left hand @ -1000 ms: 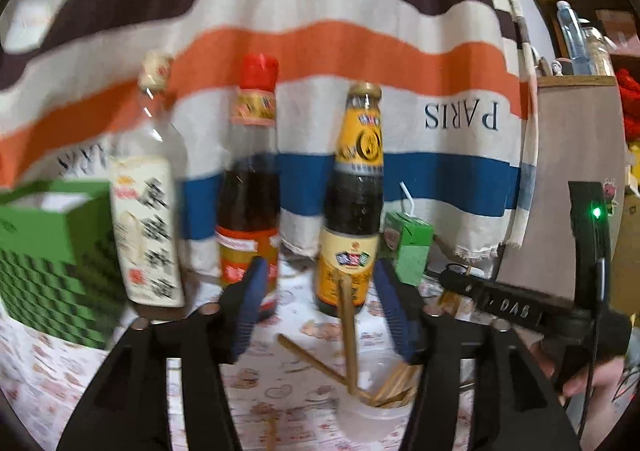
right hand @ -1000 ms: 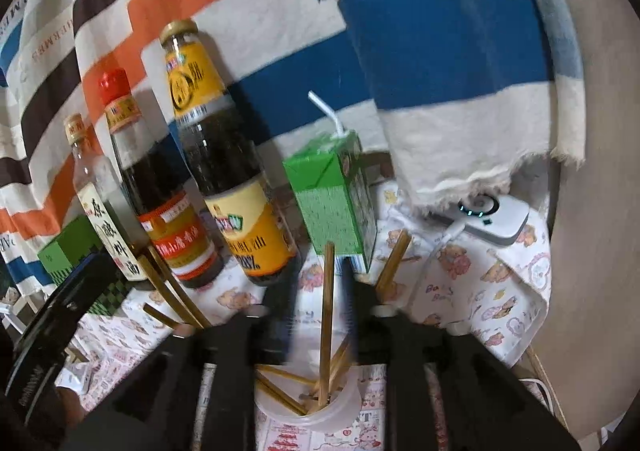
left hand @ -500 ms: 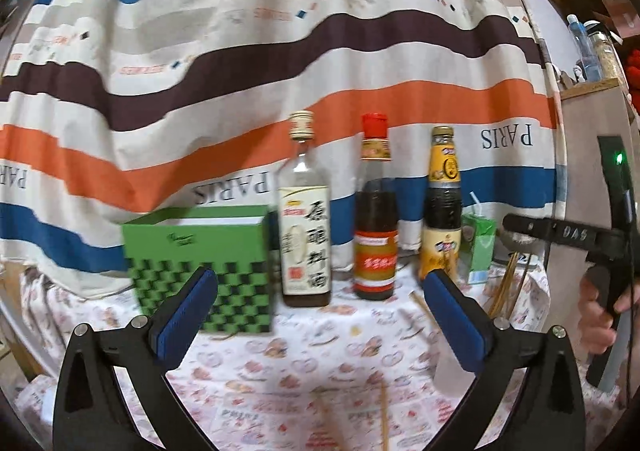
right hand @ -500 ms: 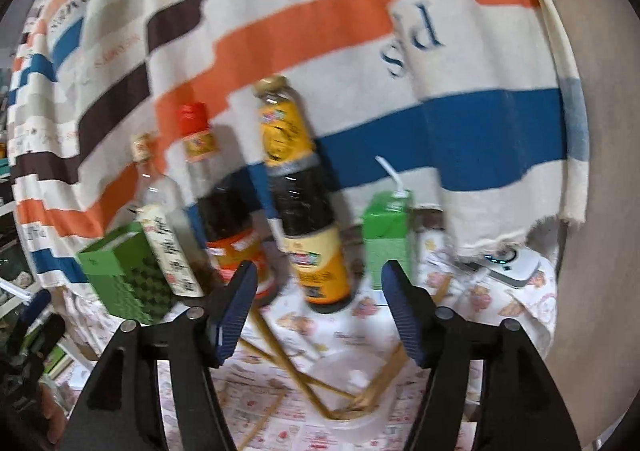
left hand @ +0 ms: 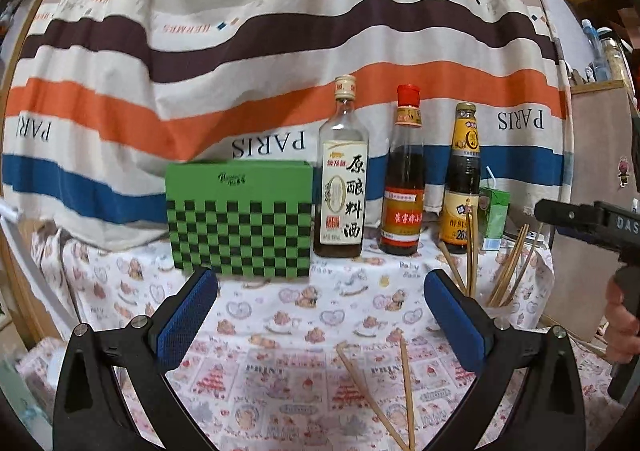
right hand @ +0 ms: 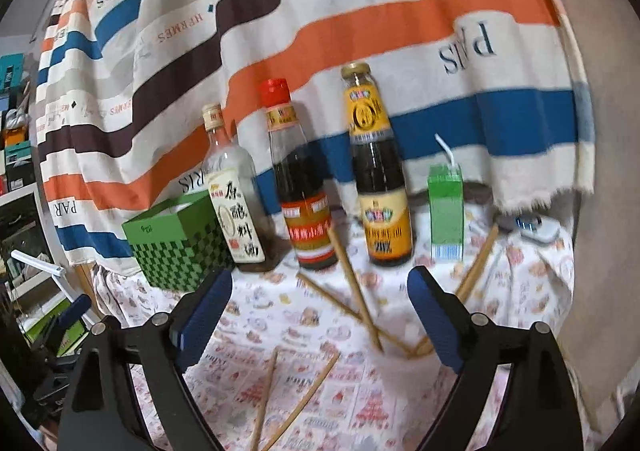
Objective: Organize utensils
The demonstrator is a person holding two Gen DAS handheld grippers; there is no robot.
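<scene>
Left tongs: we see the blue pads spread fully wide, nothing between them, hanging over the near part of the worktop with its printed cloth.

Far row, left to right:
- green checkered box, top open
- clear bottle with white label, just beside the box
- red-capped bottle, dark liquid
- gold-capped dark bottle
- green juice carton with a straw, far right of the row

Striped blanket hangs behind all of it.

Chopsticks:
- Two loose chopsticks lie flat on the cloth at the near edge, between the left pads and slightly right of centre, tips converging toward us.
- A bunch stands tilted in a clear cup at right, in front of the gold-capped bottle and carton. The cup itself is barely visible; we can't make out its rim.

Right tongs: jaws are opening, already wide, nothing gripped. In the right wrist view the standing chopsticks fan out just beyond and between the pads, not touching them. Two more lie flat nearer us.

In the left wrist view, the right tongs' black body shows at the far right edge, with a hand on its grip.

A small white device sits at the far right of the worktop, under the blanket hem.
</scene>
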